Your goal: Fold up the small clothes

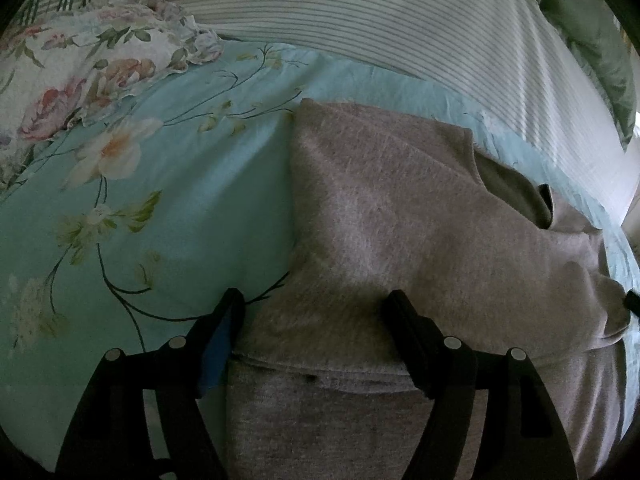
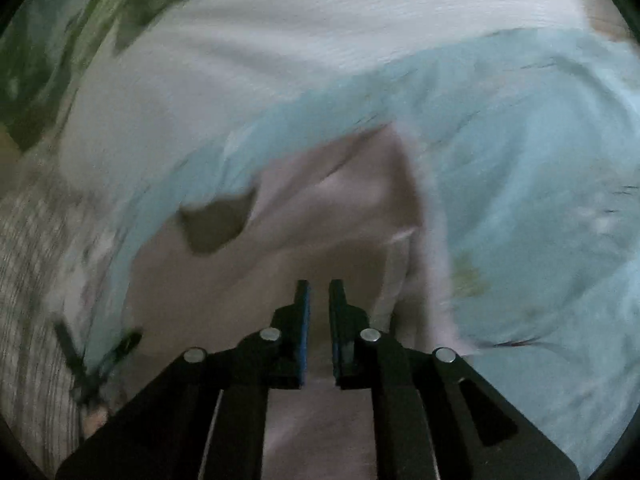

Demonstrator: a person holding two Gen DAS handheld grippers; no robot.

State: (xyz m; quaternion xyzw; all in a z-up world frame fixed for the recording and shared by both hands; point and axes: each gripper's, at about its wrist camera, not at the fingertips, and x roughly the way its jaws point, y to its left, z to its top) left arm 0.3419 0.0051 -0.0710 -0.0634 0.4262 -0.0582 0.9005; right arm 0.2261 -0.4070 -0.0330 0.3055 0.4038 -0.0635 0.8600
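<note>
A grey knit garment (image 1: 400,220) lies on the light-blue floral bedsheet (image 1: 180,200), partly folded, with a darker inner layer showing at its right edge. My left gripper (image 1: 316,304) is open, its jaws wide apart just above the garment's near fold. In the blurred right wrist view the same garment (image 2: 320,200) looks pale pink-grey. My right gripper (image 2: 319,292) hovers over it with the jaws nearly closed and a narrow gap between the blue pads; nothing shows between them.
A striped white pillow or blanket (image 1: 380,12) lies across the back of the bed. A rose-print cloth (image 1: 92,64) sits at the back left. Green fabric (image 1: 600,40) is at the far right. The bed edge and a patterned surface (image 2: 32,280) show at left.
</note>
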